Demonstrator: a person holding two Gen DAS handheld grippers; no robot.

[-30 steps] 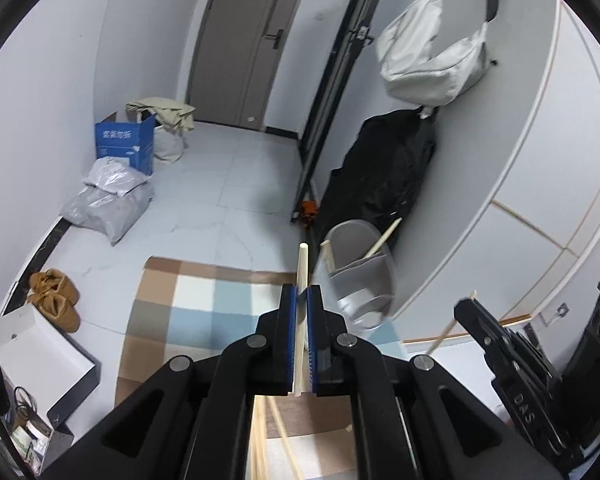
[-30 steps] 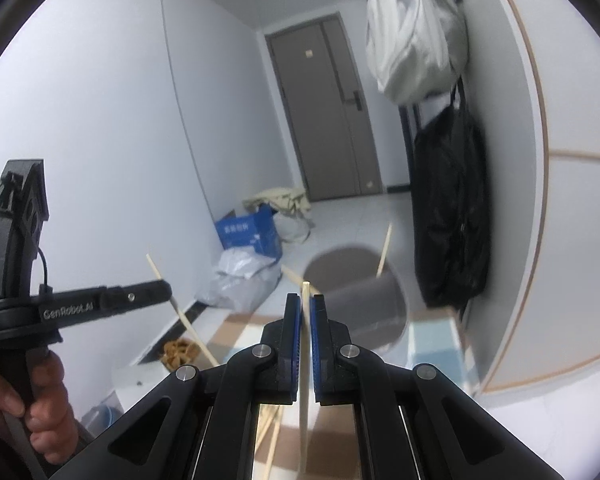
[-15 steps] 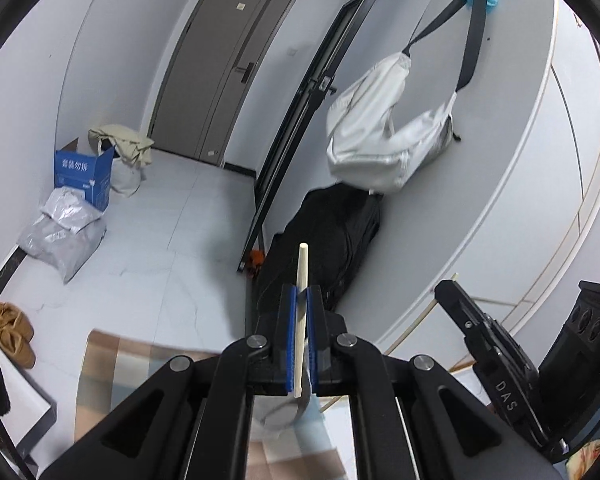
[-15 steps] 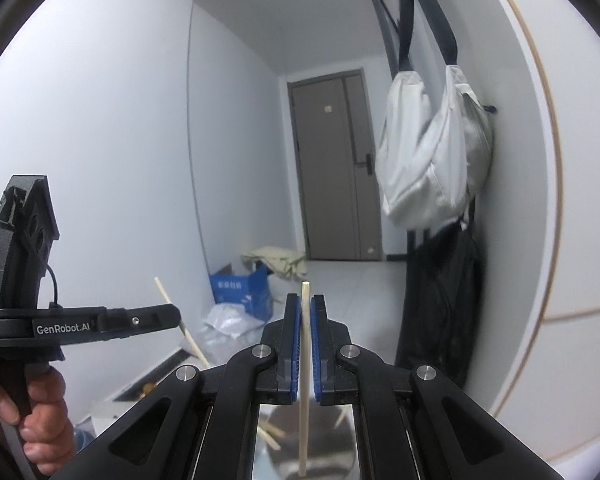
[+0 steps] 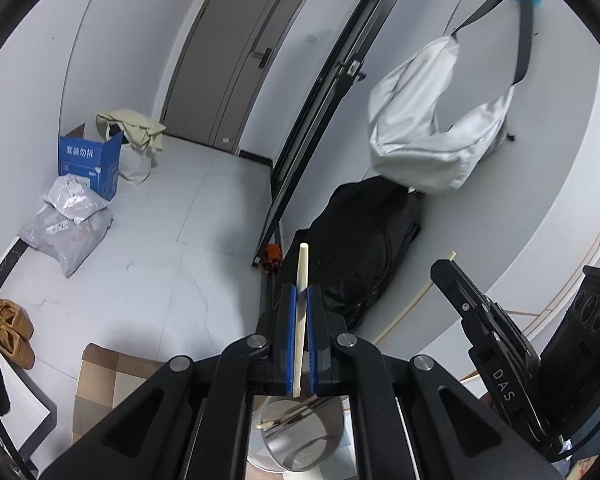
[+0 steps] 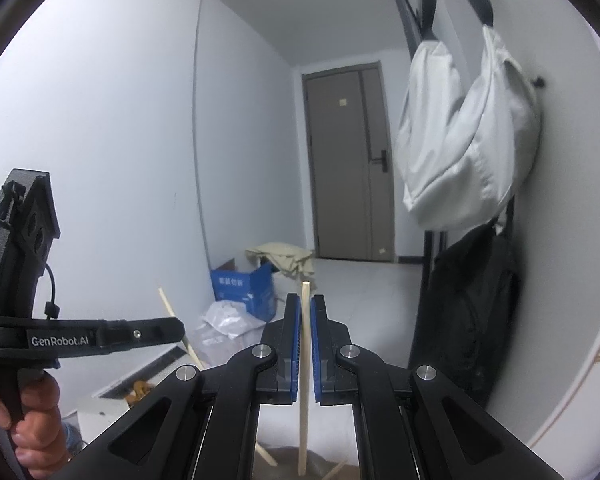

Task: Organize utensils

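My left gripper (image 5: 300,292) is shut on a pale wooden chopstick (image 5: 301,280) that stands upright between the blue pads. Below it sits a grey metal cup (image 5: 300,444) with several chopsticks lying inside. My right gripper (image 6: 306,308) is shut on another wooden chopstick (image 6: 304,360), also upright, its lower end pointing down toward the cup's rim (image 6: 284,454). The right gripper also shows in the left wrist view (image 5: 480,320), holding its chopstick (image 5: 416,300). The left gripper shows in the right wrist view (image 6: 100,336) with its chopstick (image 6: 176,320).
A checked cloth (image 5: 112,380) lies under the cup. Beyond are a tiled floor, a blue carton (image 5: 88,160), grey bags (image 5: 64,224), brown shoes (image 5: 10,328), a black bag (image 5: 364,248) and a white bag (image 5: 432,140) hanging on the wall.
Both grippers have lifted and tilted upward with their chopsticks; the cup has dropped from the middle of the views to the bottom edge, under the jaws.
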